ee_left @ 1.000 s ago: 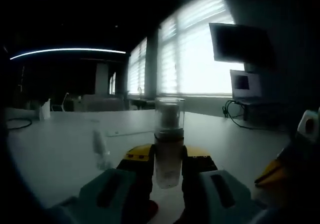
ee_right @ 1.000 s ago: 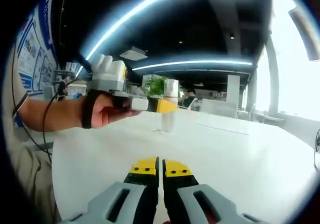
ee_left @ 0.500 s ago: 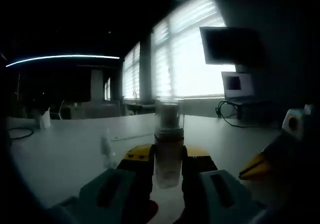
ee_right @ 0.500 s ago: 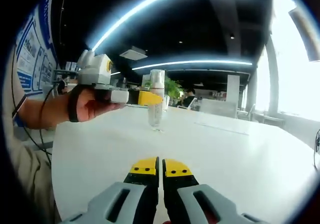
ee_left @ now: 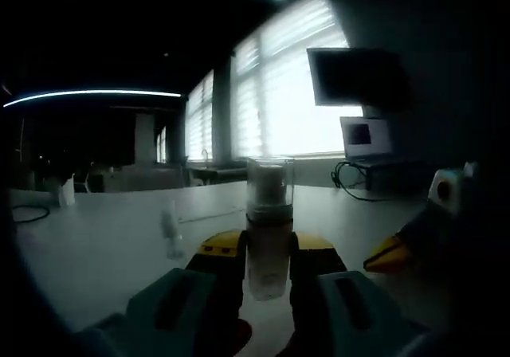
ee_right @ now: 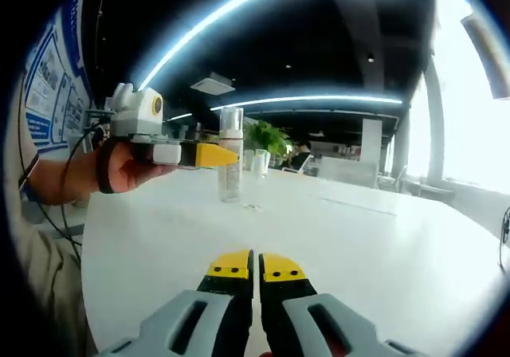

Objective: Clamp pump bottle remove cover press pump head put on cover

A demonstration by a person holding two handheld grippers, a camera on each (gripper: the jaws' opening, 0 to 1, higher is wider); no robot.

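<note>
Now left gripper (ee_left: 267,268) fingers pinch pump bottle (ee_left: 268,225) upright — right gripper (ee_right: 256,271) fingers pressed together.

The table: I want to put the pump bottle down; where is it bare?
The white table is bare ahead of the shut right gripper and out toward the windows. It is crowded around the left gripper clamping the pump bottle, near a small cup.

Pump bottle (ee_left: 268,237), translucent and slender, stands upright between the yellow-tipped jaws of the left gripper (ee_left: 268,255), its base off the white table (ee_right: 382,253). A clear cylindrical cover (ee_left: 269,183) sits over the pump head, still in place.
</note>
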